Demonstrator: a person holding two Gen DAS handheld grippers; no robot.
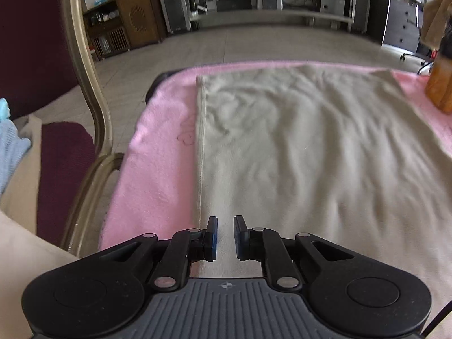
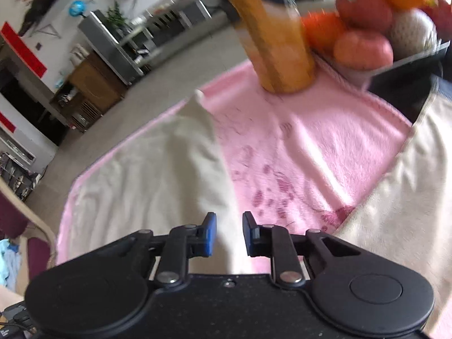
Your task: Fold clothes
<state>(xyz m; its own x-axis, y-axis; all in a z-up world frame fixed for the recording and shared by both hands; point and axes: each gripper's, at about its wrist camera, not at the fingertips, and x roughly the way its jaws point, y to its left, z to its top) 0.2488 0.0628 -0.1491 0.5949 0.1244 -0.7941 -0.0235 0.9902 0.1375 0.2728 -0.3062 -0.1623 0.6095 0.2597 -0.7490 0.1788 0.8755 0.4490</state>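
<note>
Cloth (image 1: 296, 147) lies spread beneath left claw (image 1: 225, 234).

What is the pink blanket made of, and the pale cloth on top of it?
Pink blanket: probably soft fleece, since its surface looks fuzzy and matte. Pale cloth: seems a smoother knit or brushed fabric, matte, with soft wrinkles and a stitched hem along its edge.

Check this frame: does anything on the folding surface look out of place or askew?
Yes. An orange bottle and a fruit bowl stand on the pink blanket at its far edge, close to the beige cloth. The cloth's far right corner sticks up instead of lying flat. Nothing looks spilled or damaged.
</note>
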